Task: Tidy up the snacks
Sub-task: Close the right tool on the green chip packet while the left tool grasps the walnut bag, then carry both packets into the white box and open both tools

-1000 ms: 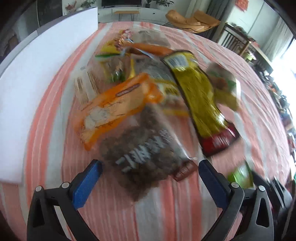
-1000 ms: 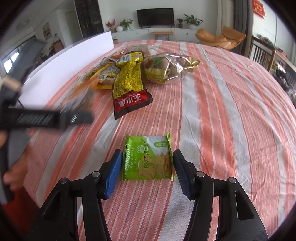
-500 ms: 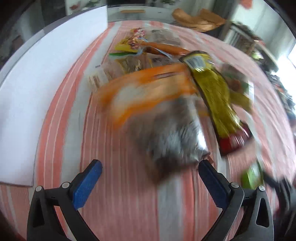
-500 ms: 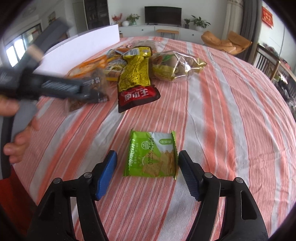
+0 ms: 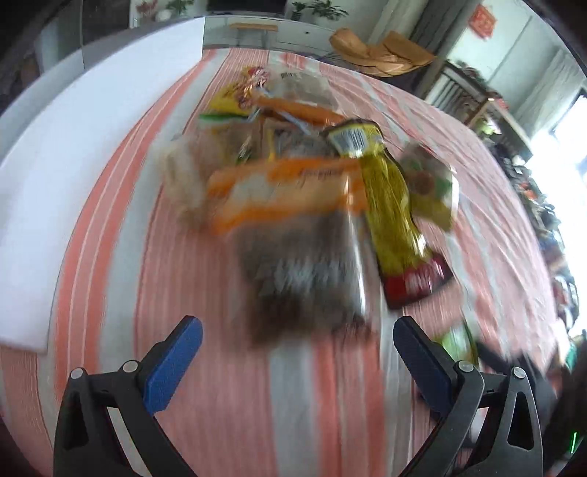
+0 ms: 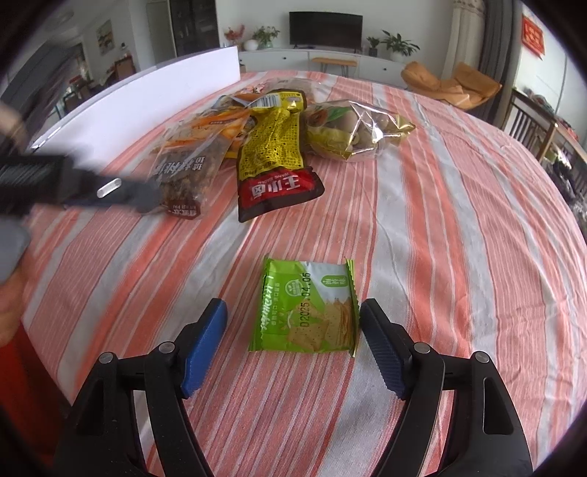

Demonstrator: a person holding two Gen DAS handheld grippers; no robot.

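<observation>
Right wrist: hand-held gripper [image 6: 293,326] angled down, jaws opening astride green cracker pkt [image 6: 308,312].

White foam board [image 6: 146,95] along striped tablecloth [image 6: 440,220]; television [image 6: 324,25], orange armchair [image 6: 451,84] beyond.

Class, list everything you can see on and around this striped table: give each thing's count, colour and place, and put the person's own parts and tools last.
Green cracker packet: one, green, lying flat alone on the near cloth, between the right tongs' pads, untouched.
Yellow-and-red snack pouch: one, at the near edge of the pile.
Brown nut bag: one, clear with brown contents, left of the pouch.
Orange packet: one, behind the nut bag.
Clear bag of round snacks: one, gold-trimmed, right of the pile.
Tablecloth: one, orange and white stripes.
White board: one, along the left edge.
Television: one, black, far wall.
Left tongs: black with blue pads, open, empty.
Right tongs: black with blue pads, opening.
</observation>
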